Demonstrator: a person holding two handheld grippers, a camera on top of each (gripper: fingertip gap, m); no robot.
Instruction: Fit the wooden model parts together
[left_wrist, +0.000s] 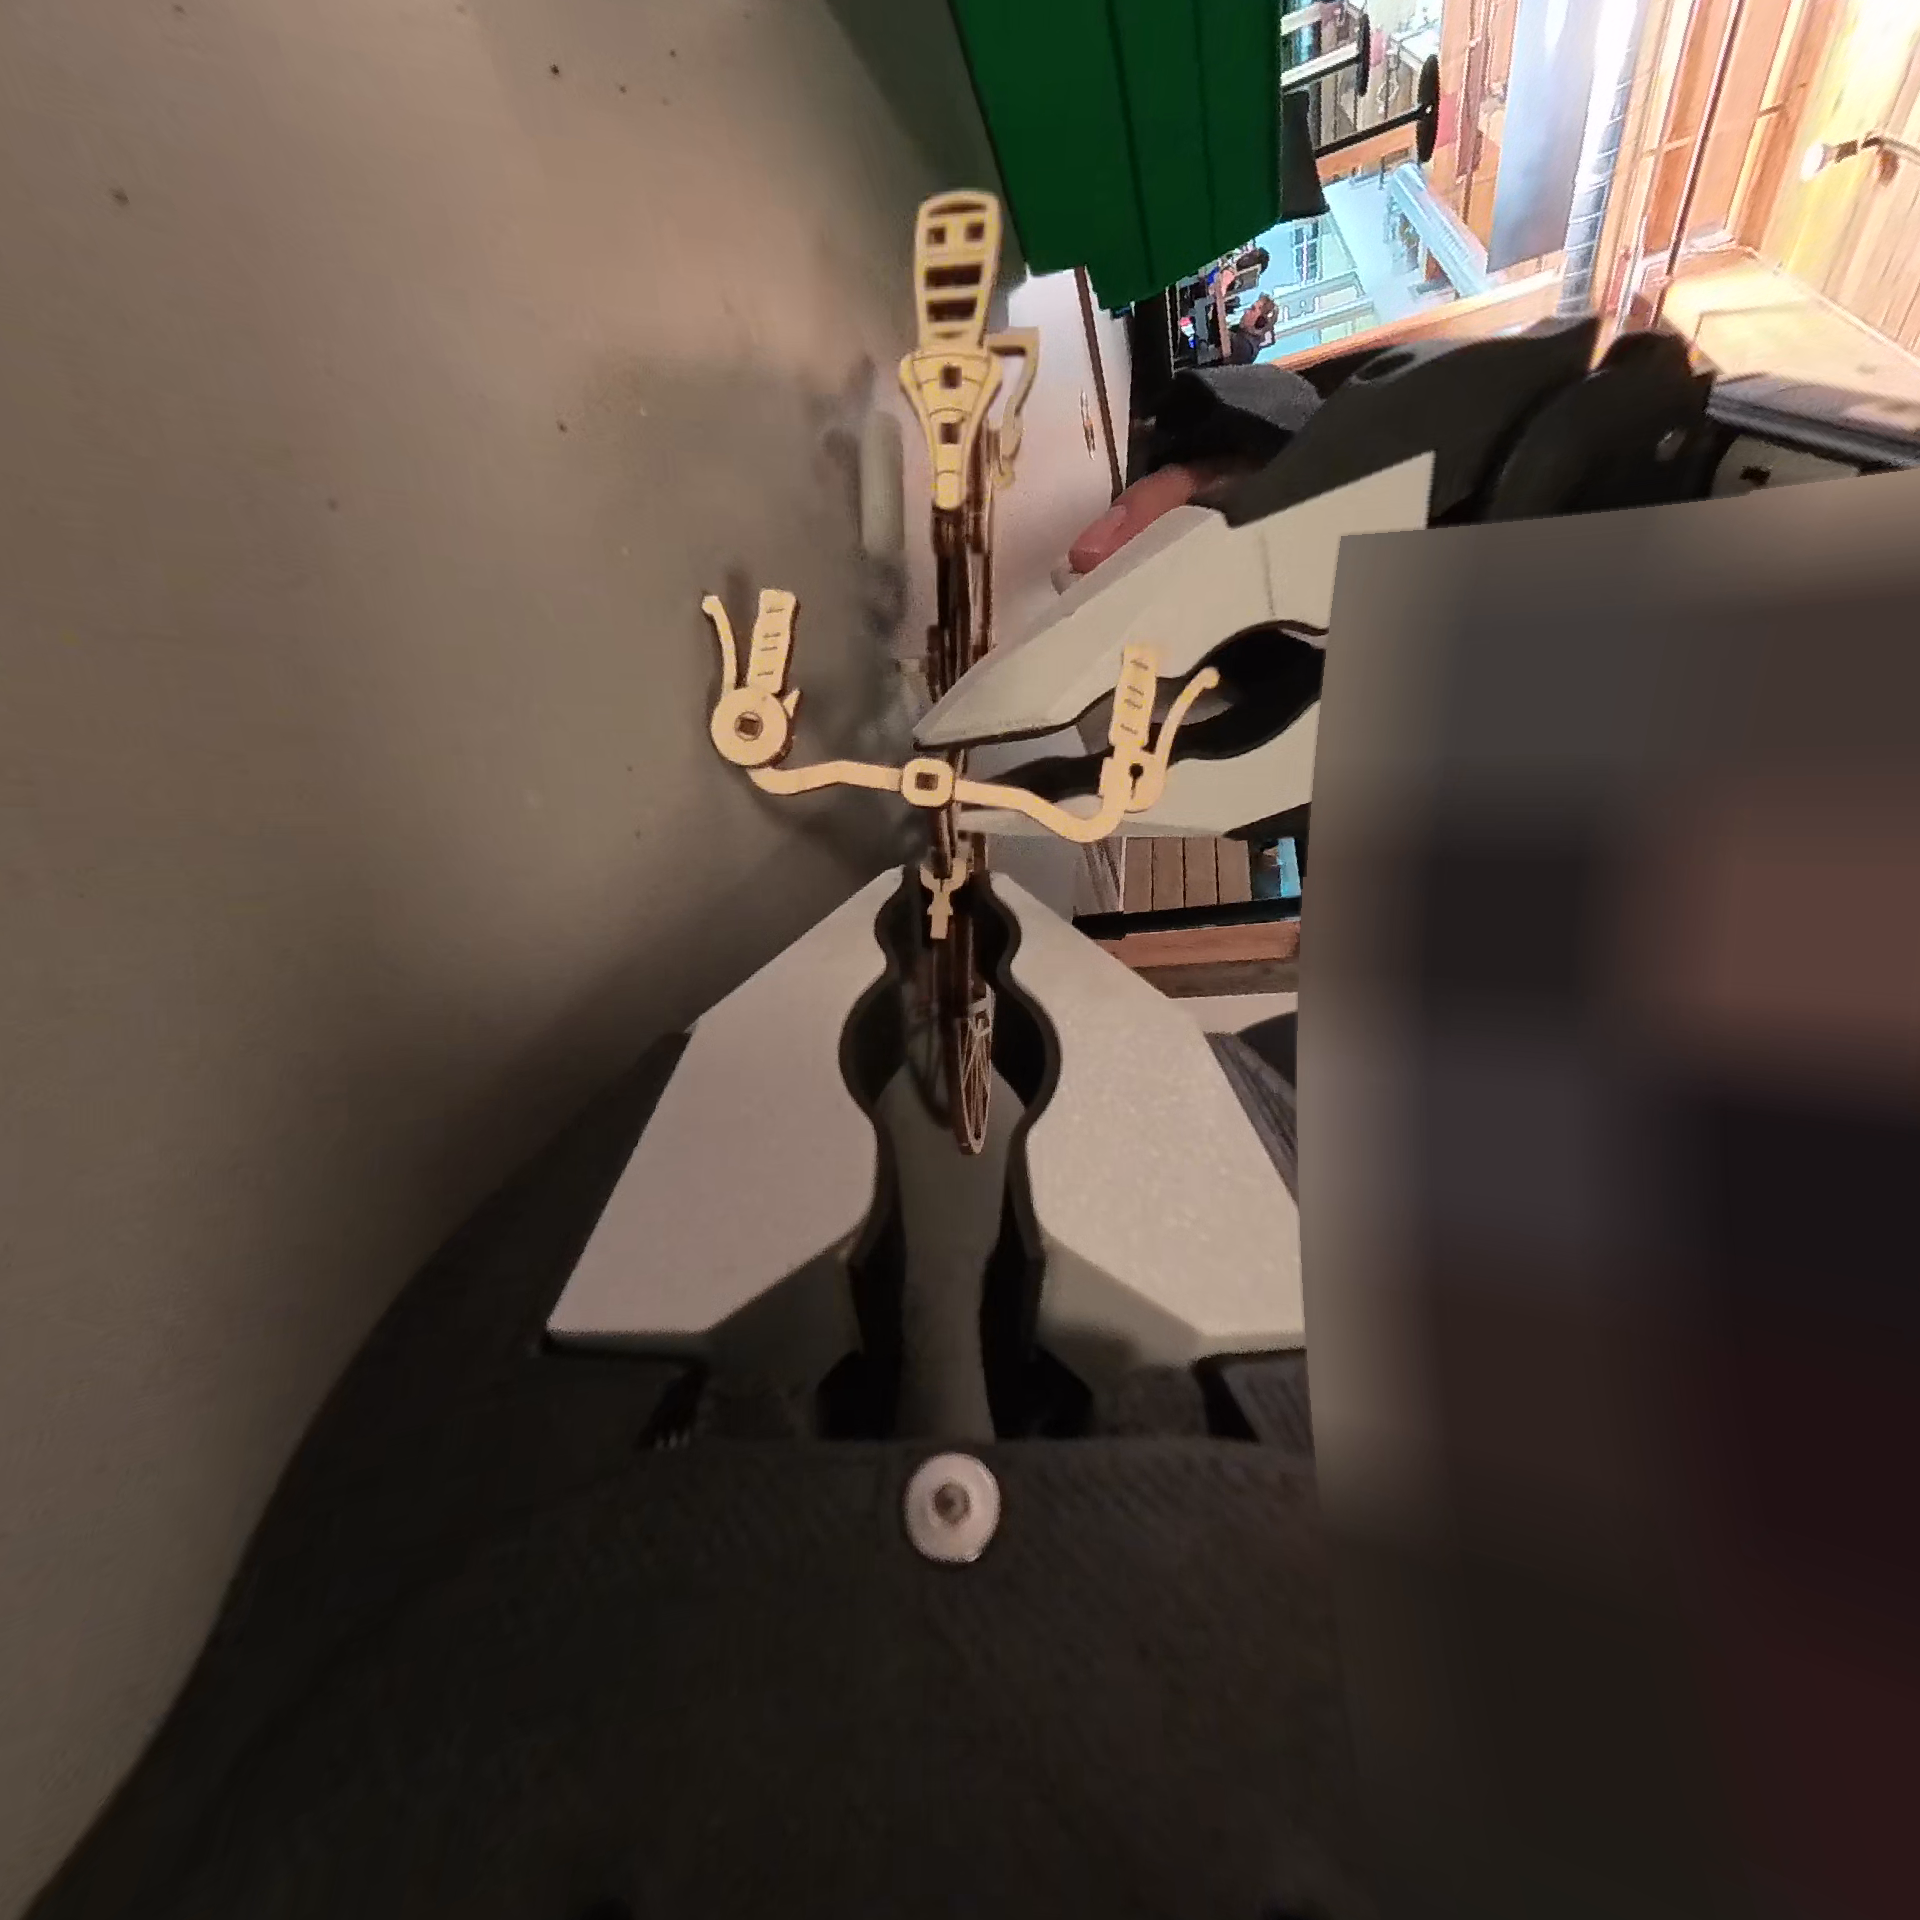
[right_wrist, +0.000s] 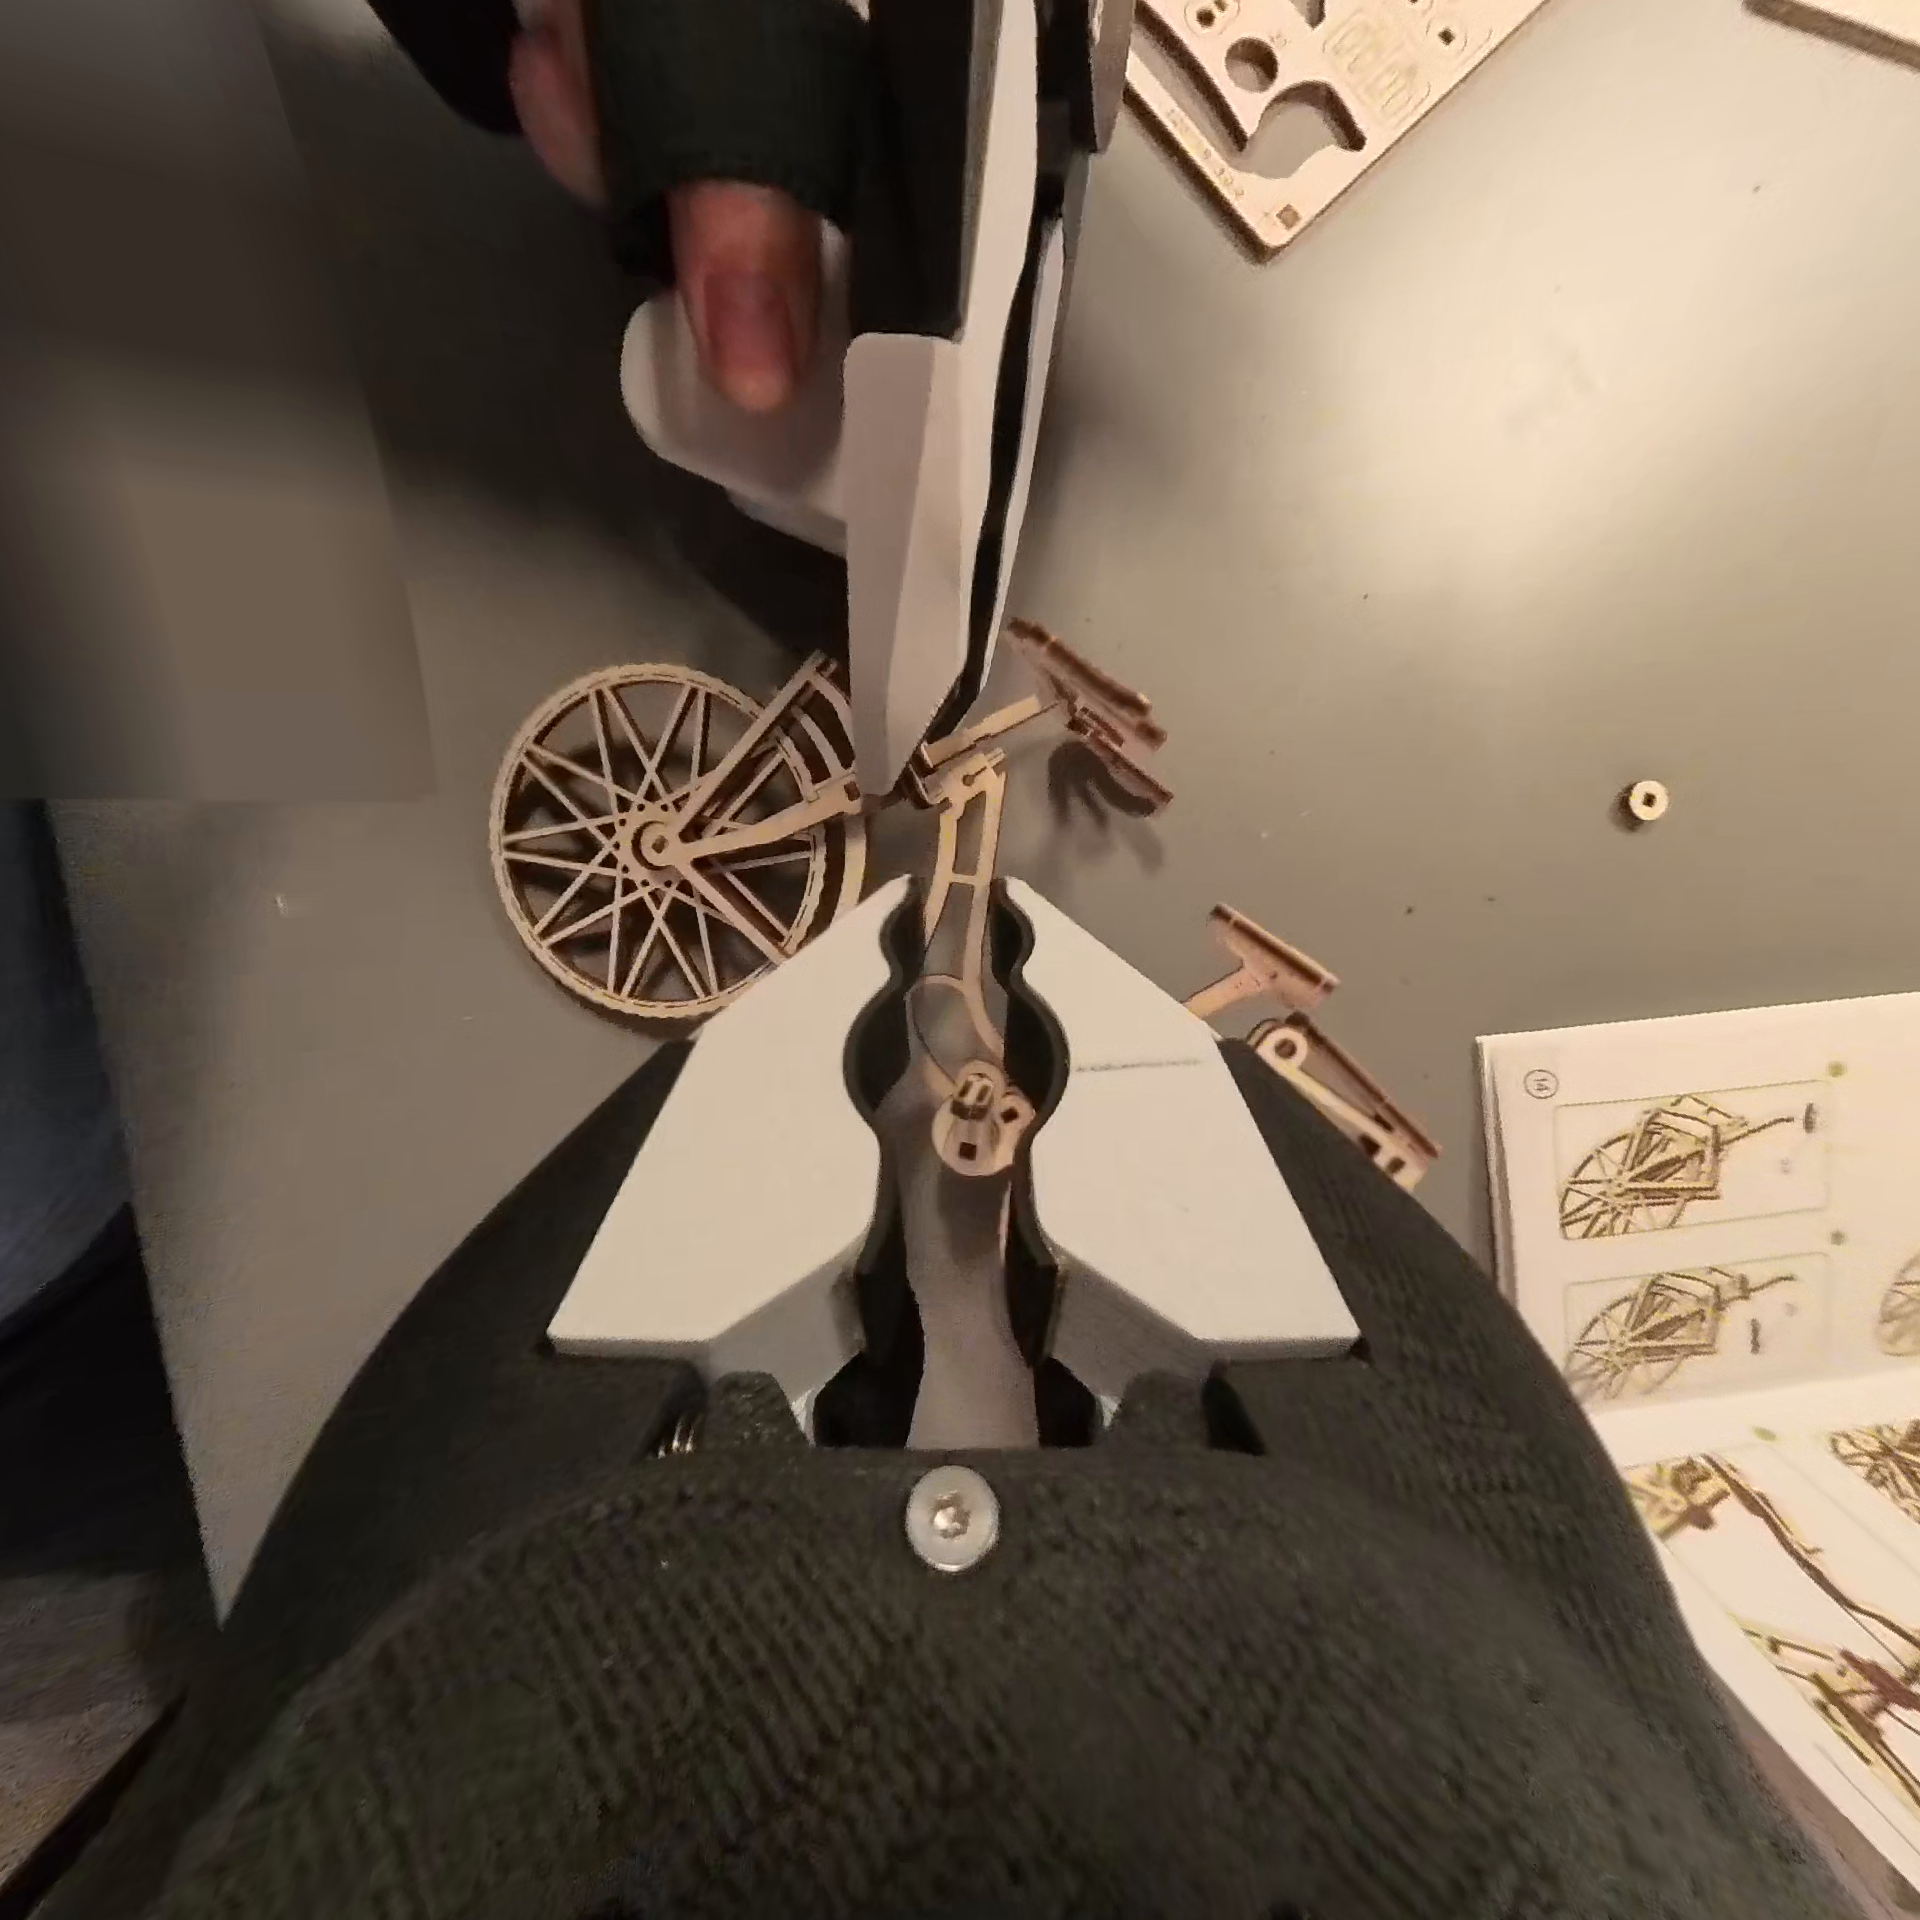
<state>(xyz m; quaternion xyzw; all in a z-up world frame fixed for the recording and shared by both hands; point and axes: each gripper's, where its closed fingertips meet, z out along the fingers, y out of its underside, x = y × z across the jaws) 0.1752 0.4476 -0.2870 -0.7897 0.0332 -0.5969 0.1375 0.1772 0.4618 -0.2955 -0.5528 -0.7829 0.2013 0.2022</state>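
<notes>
While both grippers clamp the wooden bicycle model (right_wrist: 790, 800) above the grey table (right_wrist: 1455, 520), the left gripper (left_wrist: 948, 883) pinches near the front wheel (left_wrist: 971, 1060) and the right gripper (right_wrist: 956, 894) pinches the frame strut (right_wrist: 966, 862), whose long axis runs along its fingers. Loose parts (right_wrist: 1309, 1039), a cut-out sheet (right_wrist: 1299, 94) and the instruction booklet (right_wrist: 1704, 1195) lie to the right, well apart.

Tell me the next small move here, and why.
Probably nudge the right claw forward, pressing its frame arm into the joint behind the front wheel. Both claws are shut: the left claw grips the bicycle model by its fork, and the arm's end already sits at that joint.
</notes>
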